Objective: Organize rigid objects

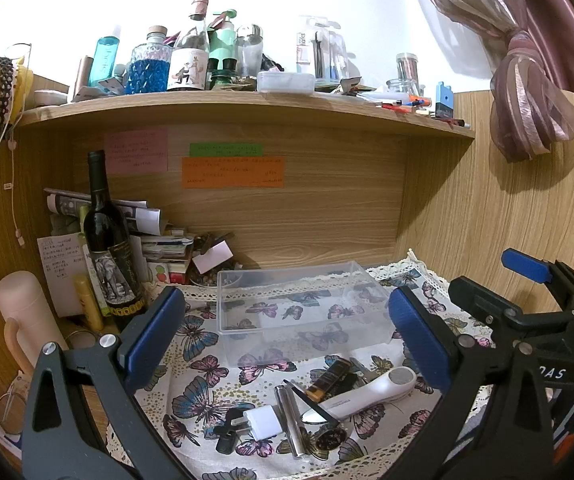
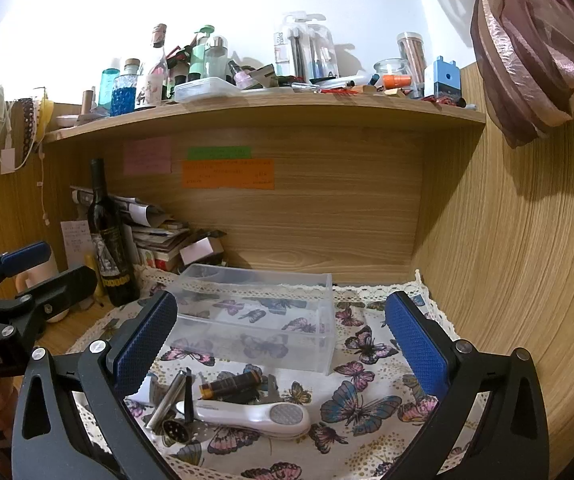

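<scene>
A clear plastic box (image 1: 299, 300) (image 2: 255, 316) stands empty on the butterfly cloth (image 1: 203, 384) (image 2: 363, 400). In front of it lies a pile: a white handheld device (image 1: 371, 394) (image 2: 255, 414), a dark tube with a gold end (image 1: 329, 376) (image 2: 231, 385), a silver metal bar (image 1: 291, 420) (image 2: 169, 398), a white plug adapter (image 1: 263, 422) and a small black piece (image 1: 225, 438). My left gripper (image 1: 287, 340) hovers open above the pile. My right gripper (image 2: 283, 340) is open too, over the same pile. Each gripper appears at the edge of the other's view.
A dark wine bottle (image 1: 113, 248) (image 2: 109, 240), stacked papers (image 1: 147, 232) and a pink flask (image 1: 27, 316) crowd the left back corner. A shelf (image 1: 247, 110) (image 2: 263, 114) overhead carries several bottles. Wooden walls close in behind and at the right.
</scene>
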`<state>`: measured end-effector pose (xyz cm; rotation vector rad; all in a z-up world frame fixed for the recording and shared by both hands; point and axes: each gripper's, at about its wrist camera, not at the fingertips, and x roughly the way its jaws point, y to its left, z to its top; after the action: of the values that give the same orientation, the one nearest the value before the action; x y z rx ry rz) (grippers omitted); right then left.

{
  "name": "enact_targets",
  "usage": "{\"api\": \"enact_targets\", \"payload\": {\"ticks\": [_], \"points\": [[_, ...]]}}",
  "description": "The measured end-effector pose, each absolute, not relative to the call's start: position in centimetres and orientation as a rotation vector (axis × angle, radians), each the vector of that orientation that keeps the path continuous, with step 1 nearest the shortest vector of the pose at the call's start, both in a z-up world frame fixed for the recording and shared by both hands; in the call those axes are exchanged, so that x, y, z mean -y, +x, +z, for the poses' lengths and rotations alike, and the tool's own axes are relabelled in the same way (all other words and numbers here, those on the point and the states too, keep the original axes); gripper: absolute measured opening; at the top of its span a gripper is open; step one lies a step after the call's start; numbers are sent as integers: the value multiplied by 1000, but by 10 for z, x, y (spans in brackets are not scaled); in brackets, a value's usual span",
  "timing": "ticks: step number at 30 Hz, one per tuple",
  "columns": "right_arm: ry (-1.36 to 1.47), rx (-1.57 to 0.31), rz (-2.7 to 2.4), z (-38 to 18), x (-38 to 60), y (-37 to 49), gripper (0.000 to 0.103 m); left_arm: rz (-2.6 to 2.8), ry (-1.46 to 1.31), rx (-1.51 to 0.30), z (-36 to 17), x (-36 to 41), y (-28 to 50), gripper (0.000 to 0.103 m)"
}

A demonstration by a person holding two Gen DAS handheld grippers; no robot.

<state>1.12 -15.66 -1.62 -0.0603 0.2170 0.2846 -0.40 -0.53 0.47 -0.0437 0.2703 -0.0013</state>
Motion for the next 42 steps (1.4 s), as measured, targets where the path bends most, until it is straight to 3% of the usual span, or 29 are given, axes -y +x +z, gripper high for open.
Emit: {"api": "enact_targets", "payload": {"ticks": [32, 42], "points": [[-43, -226, 293, -18, 152, 16, 103, 3, -53, -276, -1, 3, -2, 103], [-70, -317, 317, -44, 151, 40, 103, 22, -101, -410, -33, -22, 24, 103]]}}
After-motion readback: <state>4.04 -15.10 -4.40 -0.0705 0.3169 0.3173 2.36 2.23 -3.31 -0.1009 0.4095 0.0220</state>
